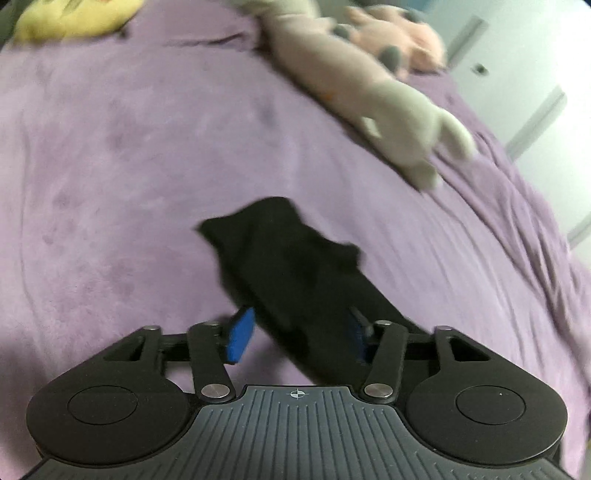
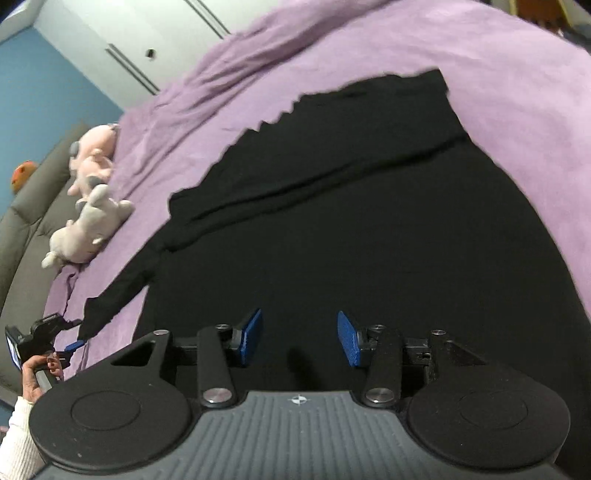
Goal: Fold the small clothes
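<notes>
1. In the right wrist view, the right gripper (image 2: 299, 338) hangs over the broad body of a black garment (image 2: 369, 240). Its jaws stand partly apart with nothing between the blue pads (image 2: 249, 338), only dark cloth below them.
2. The garment lies spread on a purple bed cover (image 2: 517, 74), with a long fold line running across its middle and a jagged far edge.
3. One sleeve (image 2: 114, 295) trails off to the left, narrowing toward the left gripper (image 2: 74, 345), which a hand (image 2: 35, 376) in a pale knitted cuff holds near the picture's edge.
4. In the left wrist view, that sleeve (image 1: 295, 273) runs between the left gripper's (image 1: 297, 339) half-open jaws. The left pad (image 1: 240, 336) stands clear of the cloth; the right pad is mostly hidden behind it, so a grip cannot be confirmed.
5. Farther off, a grey-white plush toy (image 1: 388, 107) and a pink one (image 1: 402, 37) lie on the bed.
6. A yellow cushion (image 1: 74, 18) sits at the far left corner.
</notes>
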